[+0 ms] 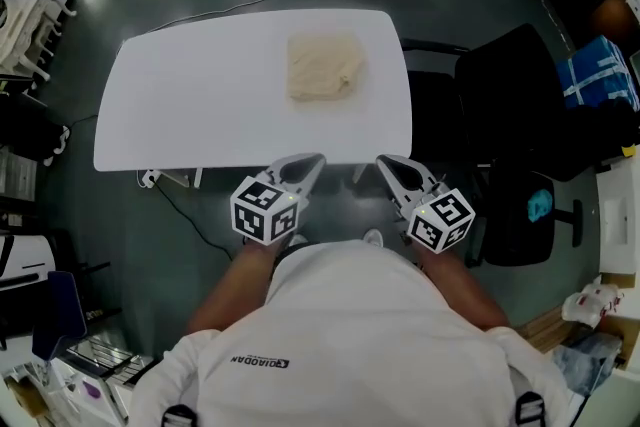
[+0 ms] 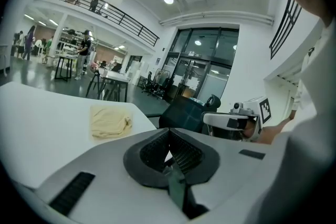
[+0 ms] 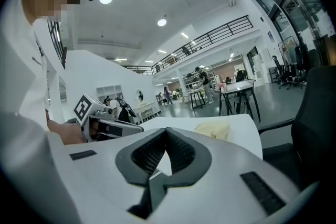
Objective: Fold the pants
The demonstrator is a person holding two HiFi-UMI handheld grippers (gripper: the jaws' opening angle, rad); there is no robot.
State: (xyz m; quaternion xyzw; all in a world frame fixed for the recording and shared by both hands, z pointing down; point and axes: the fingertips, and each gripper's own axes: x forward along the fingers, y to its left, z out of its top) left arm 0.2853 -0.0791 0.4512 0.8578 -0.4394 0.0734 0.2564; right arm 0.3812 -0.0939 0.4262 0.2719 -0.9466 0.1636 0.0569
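- Lying folded on the white tabletop: pants, cream, soft crumpled cloth in a squarish bundle, near the far edge, right of centre.
- Tabletop smooth, rect. w/ rounded corners.
- Jaws of left gripper pressed together, ribbed dark pads meeting at the tips, nothing betw. them; held just off the near edge.
- Jaws of right gripper likewise closed & empty, beside the left, off the near edge.

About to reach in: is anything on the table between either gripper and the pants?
Nothing visible. Only bare white table lies between the pants and the left gripper and right gripper, both shut and empty off the near edge.
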